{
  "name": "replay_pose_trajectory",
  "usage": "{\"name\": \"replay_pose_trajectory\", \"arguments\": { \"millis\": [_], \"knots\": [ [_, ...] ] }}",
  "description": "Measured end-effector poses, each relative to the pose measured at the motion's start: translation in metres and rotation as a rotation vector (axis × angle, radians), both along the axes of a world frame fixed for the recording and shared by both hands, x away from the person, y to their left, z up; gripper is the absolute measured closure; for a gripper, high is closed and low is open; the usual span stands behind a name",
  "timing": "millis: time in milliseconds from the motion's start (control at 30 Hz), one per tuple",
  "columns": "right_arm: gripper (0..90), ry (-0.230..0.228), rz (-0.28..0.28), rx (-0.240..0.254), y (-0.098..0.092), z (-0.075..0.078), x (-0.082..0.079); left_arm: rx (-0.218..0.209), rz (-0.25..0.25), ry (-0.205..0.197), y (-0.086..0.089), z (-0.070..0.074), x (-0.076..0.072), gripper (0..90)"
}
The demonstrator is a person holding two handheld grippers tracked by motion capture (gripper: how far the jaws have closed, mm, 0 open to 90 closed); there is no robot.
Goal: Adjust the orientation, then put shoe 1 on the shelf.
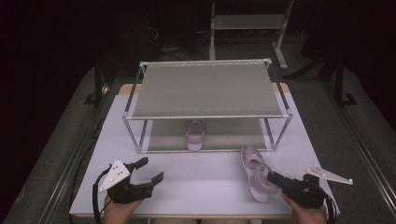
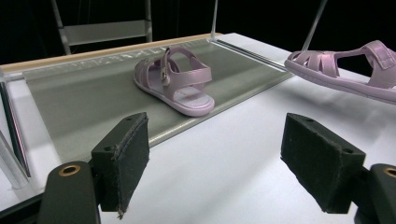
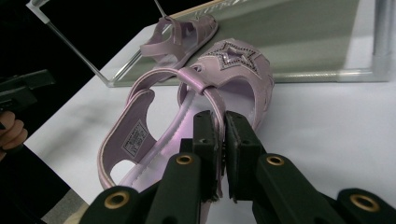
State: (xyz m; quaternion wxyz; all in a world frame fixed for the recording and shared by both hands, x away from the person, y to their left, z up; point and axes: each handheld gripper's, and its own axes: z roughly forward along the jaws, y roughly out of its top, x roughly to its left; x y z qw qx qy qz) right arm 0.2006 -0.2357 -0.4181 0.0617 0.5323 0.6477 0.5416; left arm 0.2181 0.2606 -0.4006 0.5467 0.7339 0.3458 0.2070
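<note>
My right gripper has its fingers pinched on the strap of the pink sandal lying on the white surface before the rack; my left gripper holds its fingers spread, empty; the other sandal sits on the rack's lower shelf

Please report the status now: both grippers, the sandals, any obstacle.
Left gripper open, empty. Right gripper shut on strap of lilac plastic sandal at table front. Second lilac sandal on lower shelf of metal rack. Path looks clear.
</note>
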Motion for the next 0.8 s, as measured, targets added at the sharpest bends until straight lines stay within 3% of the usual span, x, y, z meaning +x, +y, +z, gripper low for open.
{"name": "replay_pose_trajectory", "arguments": {
  "millis": [333,800],
  "knots": [
    [83.3,-0.024,0.005,0.018,0.016,0.004,0.011,0.004,0.009,-0.007,0.002,0.001,0.000,23.2],
    [83.3,-0.033,-0.020,0.039,0.038,0.004,0.044,0.005,-0.006,-0.010,0.002,0.001,0.001,23.2]
  ]
}}
